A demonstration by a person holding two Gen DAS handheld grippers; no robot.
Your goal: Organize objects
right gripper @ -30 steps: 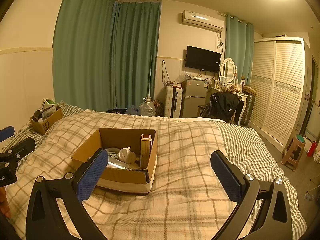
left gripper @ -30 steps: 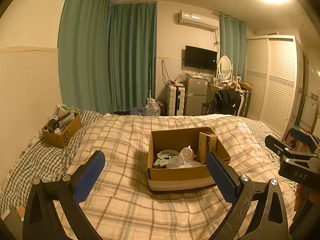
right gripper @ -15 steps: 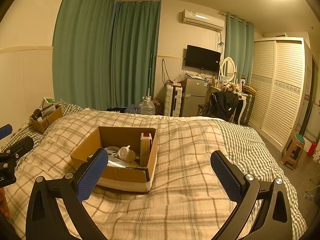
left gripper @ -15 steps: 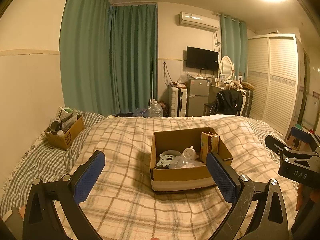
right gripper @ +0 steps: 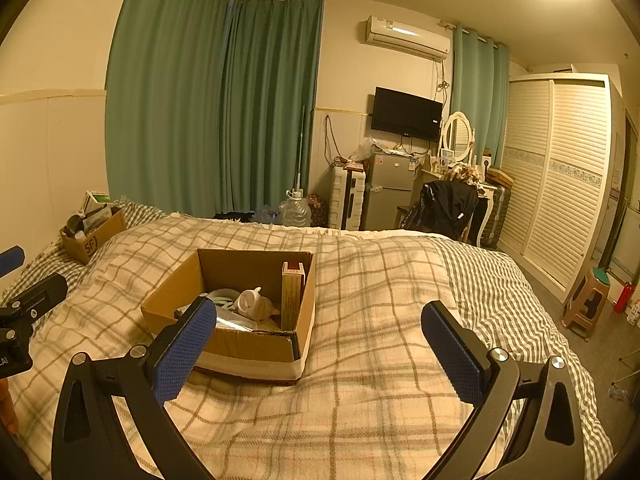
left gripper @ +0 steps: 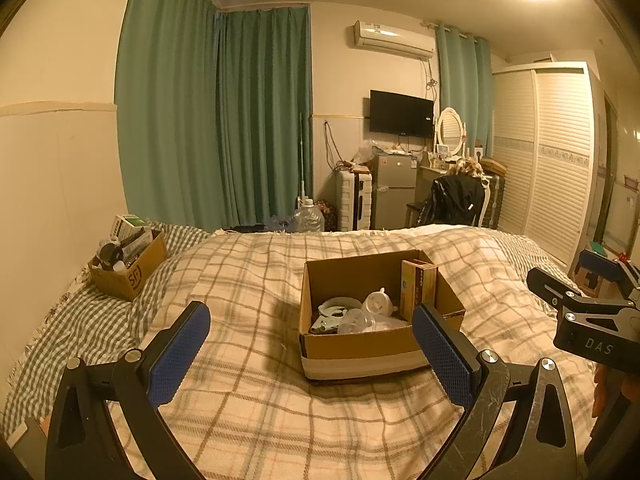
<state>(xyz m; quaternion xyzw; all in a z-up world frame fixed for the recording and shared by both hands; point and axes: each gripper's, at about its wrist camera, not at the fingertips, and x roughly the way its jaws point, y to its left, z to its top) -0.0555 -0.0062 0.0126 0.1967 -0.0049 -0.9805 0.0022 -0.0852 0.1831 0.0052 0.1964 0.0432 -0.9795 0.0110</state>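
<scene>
I find my left gripper (left gripper: 310, 354) and right gripper (right gripper: 320, 348) both spread wide and holding nothing, poised above the near edge of the bed (left gripper: 248, 412), presumably to keep either one free to reach in. The open cardboard box (left gripper: 360, 344) sits near the middle of the plaid blanket (right gripper: 380, 360), holding an upright carton (left gripper: 418, 288) against its right wall and white plastic pieces (left gripper: 360, 312), hard to identify; a second box (left gripper: 132, 268) of odds and ends rests at the bed's far left corner. Whether sorting is finished or pending, I cannot judge; green curtains (right gripper: 208, 112) and a louvred wardrobe (right gripper: 560, 184) bound the dim room.
</scene>
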